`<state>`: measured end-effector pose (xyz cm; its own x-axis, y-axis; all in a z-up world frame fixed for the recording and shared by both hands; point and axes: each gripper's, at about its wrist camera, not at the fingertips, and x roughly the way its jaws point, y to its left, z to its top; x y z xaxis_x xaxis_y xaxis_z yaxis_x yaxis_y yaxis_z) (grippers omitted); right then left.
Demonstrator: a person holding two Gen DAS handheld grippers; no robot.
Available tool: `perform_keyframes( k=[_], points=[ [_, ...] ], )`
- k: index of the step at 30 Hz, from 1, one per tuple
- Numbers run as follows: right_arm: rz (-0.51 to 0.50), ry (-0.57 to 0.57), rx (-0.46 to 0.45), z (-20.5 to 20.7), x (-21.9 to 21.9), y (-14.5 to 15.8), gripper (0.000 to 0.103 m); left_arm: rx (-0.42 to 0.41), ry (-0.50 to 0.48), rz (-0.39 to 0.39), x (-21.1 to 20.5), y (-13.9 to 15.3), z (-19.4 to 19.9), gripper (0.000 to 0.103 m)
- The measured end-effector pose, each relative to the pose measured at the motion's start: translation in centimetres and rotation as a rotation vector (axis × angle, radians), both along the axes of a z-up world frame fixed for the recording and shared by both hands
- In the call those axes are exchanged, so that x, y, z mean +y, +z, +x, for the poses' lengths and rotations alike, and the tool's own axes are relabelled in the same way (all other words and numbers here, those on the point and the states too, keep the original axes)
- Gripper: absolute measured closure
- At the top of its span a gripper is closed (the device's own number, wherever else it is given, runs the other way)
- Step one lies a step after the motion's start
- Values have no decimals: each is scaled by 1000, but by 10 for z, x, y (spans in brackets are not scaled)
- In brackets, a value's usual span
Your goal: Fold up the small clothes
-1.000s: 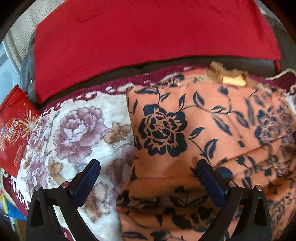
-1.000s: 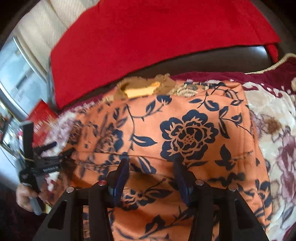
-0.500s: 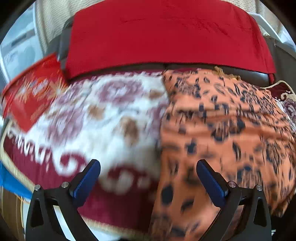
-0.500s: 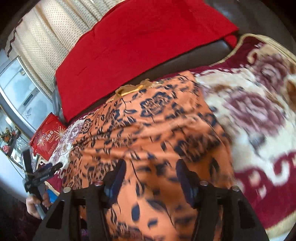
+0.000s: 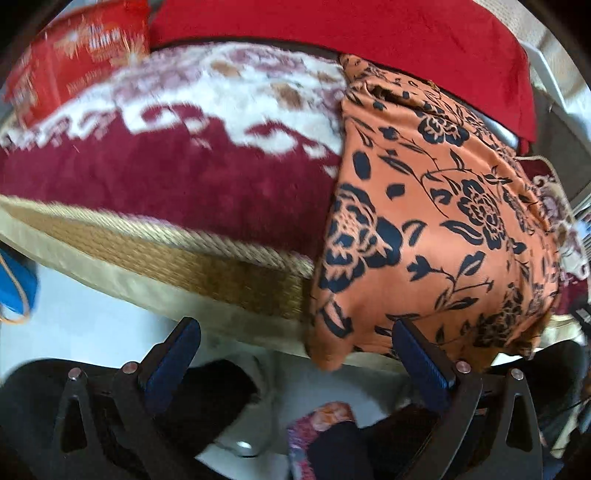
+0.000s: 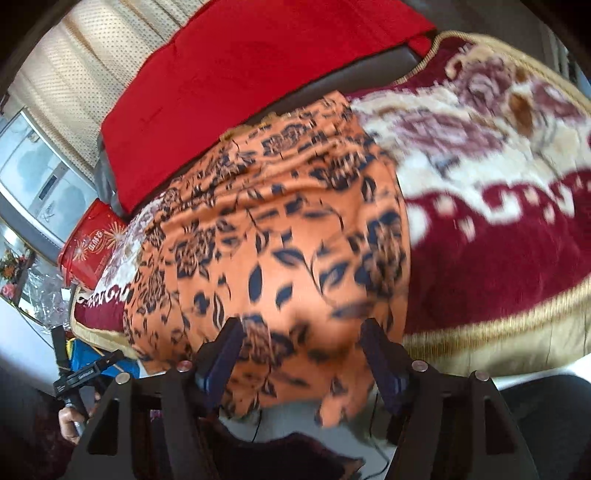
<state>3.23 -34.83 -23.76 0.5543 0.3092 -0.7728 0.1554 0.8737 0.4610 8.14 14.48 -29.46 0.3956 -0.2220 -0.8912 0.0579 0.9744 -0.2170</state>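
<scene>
An orange garment with dark blue flowers [image 5: 443,221] lies spread on the blanket, and its lower hem hangs over the front edge. My left gripper [image 5: 295,343] is open wide at that edge, with only floor between its fingers. Its right finger [image 5: 417,350] is close to the hem's left corner. In the right wrist view the garment [image 6: 277,240] fills the middle. My right gripper [image 6: 301,343] is opening, and the hanging hem lies loosely between its fingers with no pad pressing on it. The left gripper [image 6: 85,373] shows at the far left, held by a hand [image 6: 70,417].
The maroon and cream flowered blanket [image 5: 184,177] with a gold braided border covers the seat. A red cloth [image 5: 369,29] drapes the backrest. A red box [image 5: 74,55] stands at the left end. Below the edge are white floor [image 5: 92,325], a blue bag [image 5: 14,280] and the person's dark legs.
Both grippers pulled back from over the garment to the seat's front edge, so floor now shows below. The right gripper's jaws widened. The left gripper stayed open.
</scene>
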Motion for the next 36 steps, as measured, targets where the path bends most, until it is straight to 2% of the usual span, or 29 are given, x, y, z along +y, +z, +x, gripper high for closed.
perform_keyframes(
  k=[3,5,7,8,12,16,19,22,23,24,25,26,27,29,33,36],
  points=[
    [-8,-6,52,-11,2,-13,30,30,-2,-46,-2,-11,3,3],
    [2,-10,84,-13,-1,-21,30,47,-20,-87,-6,-17,5,14],
    [39,-35,129,-15,-6,-34,30,66,-51,-102,-14,-23,11,32],
    [59,-53,154,-15,-9,-40,30,68,-68,-104,-19,-26,13,36],
    [88,-83,208,-16,-12,-57,29,87,-86,-108,-29,-34,19,36],
    [53,-57,237,-9,-1,-68,29,94,-87,-114,-31,-40,26,27],
    [34,-59,289,1,7,-86,28,113,-85,-147,-22,-46,33,27],
    [73,-91,299,7,6,-102,29,110,-92,-193,-16,-51,40,29],
    [94,-94,292,8,5,-106,29,102,-105,-217,-17,-51,41,36],
    [115,-87,278,7,3,-108,35,101,-119,-224,-16,-52,42,58],
    [121,-83,267,6,2,-108,45,104,-135,-217,-17,-54,42,77],
    [114,-74,260,5,1,-107,72,103,-145,-209,-18,-55,43,83],
    [100,-63,254,2,0,-104,84,98,-154,-209,-19,-54,43,92],
    [100,-37,221,-6,-2,-91,94,77,-167,-239,-17,-50,42,95],
    [136,8,111,-22,-7,-52,94,29,-222,-248,-19,-32,31,96],
    [177,42,17,-30,-14,-19,94,-3,-254,-312,-15,-9,26,96]
  ],
)
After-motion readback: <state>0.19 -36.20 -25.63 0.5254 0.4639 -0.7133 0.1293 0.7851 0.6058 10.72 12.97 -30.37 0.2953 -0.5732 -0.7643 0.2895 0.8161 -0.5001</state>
